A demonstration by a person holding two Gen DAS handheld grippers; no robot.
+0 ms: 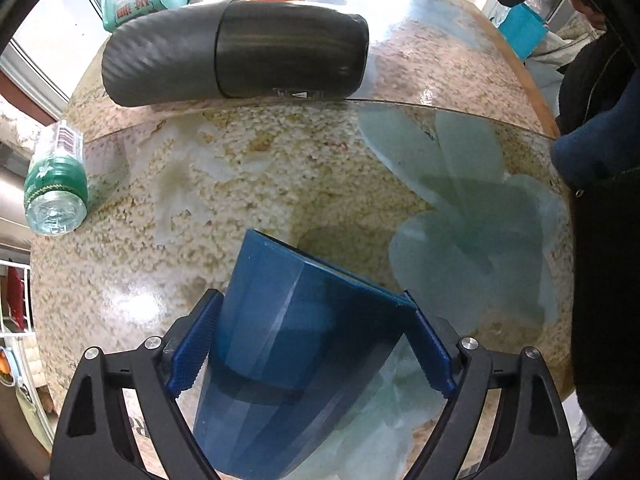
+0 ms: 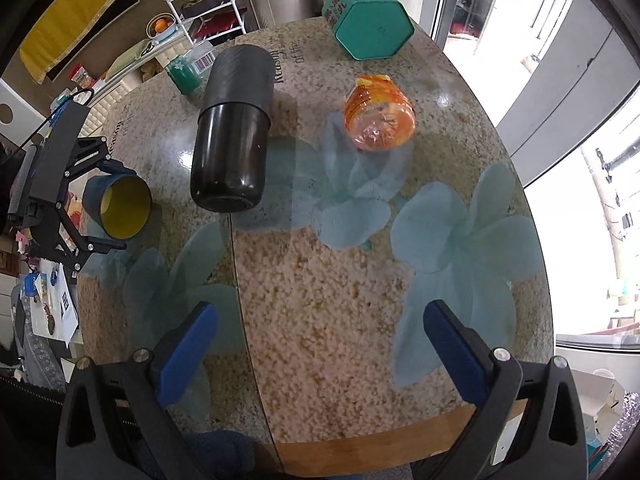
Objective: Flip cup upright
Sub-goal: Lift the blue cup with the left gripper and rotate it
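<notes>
A blue cup with a yellow inside is gripped between the blue pads of my left gripper. In the right wrist view the cup is tilted on its side at the table's left edge, its yellow mouth facing the camera, held by the left gripper. My right gripper is open and empty over the near part of the table, far from the cup.
A black tumbler lies on its side mid-table, also in the left wrist view. An orange bottle, a green hexagonal tin and a green-labelled clear bottle lie on the round flowered table.
</notes>
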